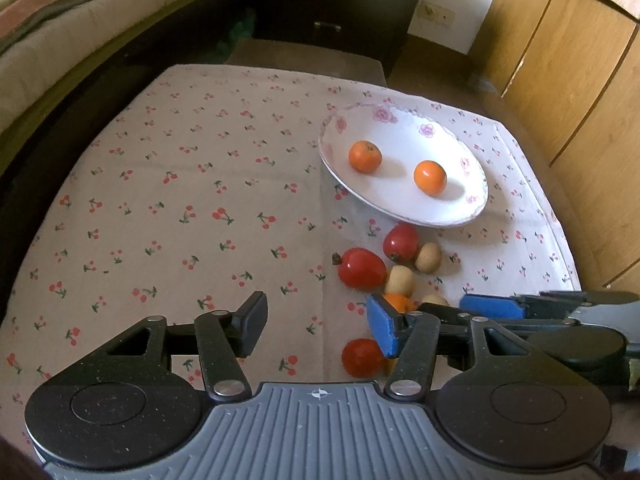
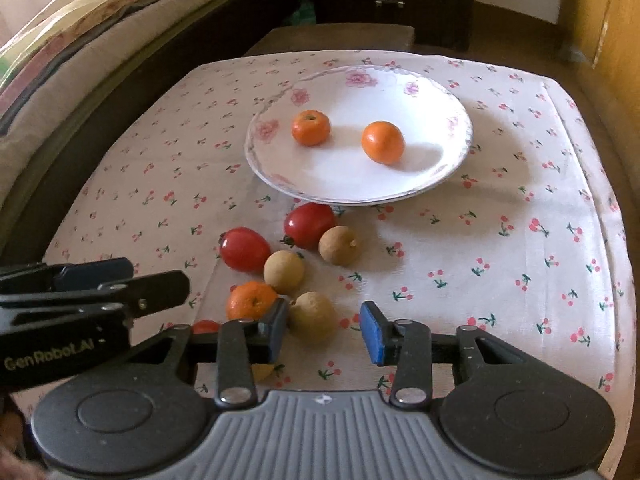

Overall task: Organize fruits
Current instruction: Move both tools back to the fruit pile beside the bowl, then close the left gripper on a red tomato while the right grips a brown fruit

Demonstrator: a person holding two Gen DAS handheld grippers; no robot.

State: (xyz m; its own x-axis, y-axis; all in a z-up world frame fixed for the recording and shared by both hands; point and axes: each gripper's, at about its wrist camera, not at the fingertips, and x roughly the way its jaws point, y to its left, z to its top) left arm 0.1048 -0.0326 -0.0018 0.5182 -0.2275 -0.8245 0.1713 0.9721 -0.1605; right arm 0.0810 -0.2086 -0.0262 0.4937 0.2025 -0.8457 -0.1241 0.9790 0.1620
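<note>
A white floral plate (image 1: 472, 200) (image 2: 440, 96) holds two oranges (image 1: 365, 156) (image 2: 382, 142). In front of it on the cloth lie red tomatoes (image 1: 362, 268) (image 2: 245, 249), brown longans (image 1: 428, 257) (image 2: 339, 245) and a third orange (image 2: 251, 300) (image 1: 398, 302). My left gripper (image 1: 318, 326) is open and empty above the cloth, with a red tomato (image 1: 362, 357) beside its right finger. My right gripper (image 2: 324, 332) is open, its jaws standing to either side of a longan (image 2: 313, 316); it also shows in the left wrist view (image 1: 432, 314).
A cherry-print cloth (image 1: 180, 208) covers the table. A bed with folded bedding (image 1: 80, 20) runs along the left. A dark drawer cabinet (image 1: 336, 4) stands behind, and a wooden cupboard (image 1: 568, 60) is at the right.
</note>
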